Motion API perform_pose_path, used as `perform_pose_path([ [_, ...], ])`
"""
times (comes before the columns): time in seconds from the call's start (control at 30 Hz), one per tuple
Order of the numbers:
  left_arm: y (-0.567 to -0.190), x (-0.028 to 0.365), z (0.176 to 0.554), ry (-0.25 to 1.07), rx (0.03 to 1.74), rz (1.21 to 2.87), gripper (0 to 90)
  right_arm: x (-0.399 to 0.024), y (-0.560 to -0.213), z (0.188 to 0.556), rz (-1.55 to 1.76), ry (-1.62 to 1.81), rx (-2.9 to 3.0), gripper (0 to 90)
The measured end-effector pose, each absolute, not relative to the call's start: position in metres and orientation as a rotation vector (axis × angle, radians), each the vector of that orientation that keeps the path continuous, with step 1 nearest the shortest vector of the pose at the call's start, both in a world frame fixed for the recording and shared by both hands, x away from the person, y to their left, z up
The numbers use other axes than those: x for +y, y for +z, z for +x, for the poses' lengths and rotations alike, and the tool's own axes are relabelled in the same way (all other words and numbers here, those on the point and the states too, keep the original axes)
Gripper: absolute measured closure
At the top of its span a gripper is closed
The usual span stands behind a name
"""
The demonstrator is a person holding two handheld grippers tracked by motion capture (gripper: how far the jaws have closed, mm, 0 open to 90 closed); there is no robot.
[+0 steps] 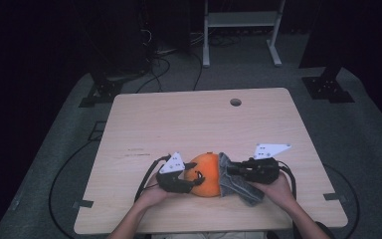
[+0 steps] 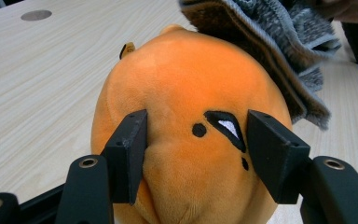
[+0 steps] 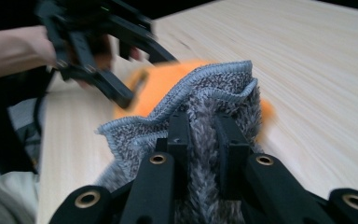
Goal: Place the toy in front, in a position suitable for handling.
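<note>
While my left tongs [image 2: 196, 154] pinch the orange plush toy [image 2: 186, 116], my right tongs [image 3: 204, 135] clamp the grey cloth [image 3: 205, 93] against it, wiping seemingly underway, unfinished.

Plush toy [image 1: 205, 175] set on tabletop [image 1: 199, 119], near front edge. Cloth [image 1: 231, 179] draped against toy's right side, touching it. Left hand-held gripper [image 1: 191, 180] placed at toy's left, toy clamped between jaws. Right hand-held gripper [image 1: 231, 171] placed at right, cloth pinched. Round hole [image 1: 236, 102] located toward tabletop's far edge.
</note>
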State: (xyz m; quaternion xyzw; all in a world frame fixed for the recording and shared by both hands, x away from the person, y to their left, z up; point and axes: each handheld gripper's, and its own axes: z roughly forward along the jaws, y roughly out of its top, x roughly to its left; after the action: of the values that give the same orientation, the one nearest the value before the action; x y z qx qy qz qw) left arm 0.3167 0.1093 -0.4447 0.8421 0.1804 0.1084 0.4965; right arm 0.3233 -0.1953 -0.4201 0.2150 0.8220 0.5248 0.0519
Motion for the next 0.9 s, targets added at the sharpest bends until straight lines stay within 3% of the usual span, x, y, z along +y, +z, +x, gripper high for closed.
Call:
perform_pose_path([
  [0.1, -0.445, 0.112, 0.315, 0.261, 0.437, 2.041, 40.3, -0.184, -0.422, 0.33, 0.645, 1.56, 2.521, 77.6],
  [0.3, -0.444, 0.108, 0.313, 0.278, 0.408, 2.053, 40.3, -0.201, -0.428, 0.342, 0.782, 1.49, 2.529, 77.6],
  [0.5, -0.444, 0.109, 0.308, 0.325, 0.368, 2.068, 40.5, -0.177, -0.412, 0.342, 0.624, 1.511, 2.579, 77.6],
  [0.67, -0.445, 0.106, 0.309, 0.306, 0.365, 2.053, 40.6, -0.192, -0.421, 0.359, 0.77, 1.463, 2.597, 77.9],
  [0.9, -0.444, 0.108, 0.308, 0.304, 0.354, 2.064, 38.9, -0.183, -0.414, 0.35, 0.68, 1.573, 2.607, 77.7],
])
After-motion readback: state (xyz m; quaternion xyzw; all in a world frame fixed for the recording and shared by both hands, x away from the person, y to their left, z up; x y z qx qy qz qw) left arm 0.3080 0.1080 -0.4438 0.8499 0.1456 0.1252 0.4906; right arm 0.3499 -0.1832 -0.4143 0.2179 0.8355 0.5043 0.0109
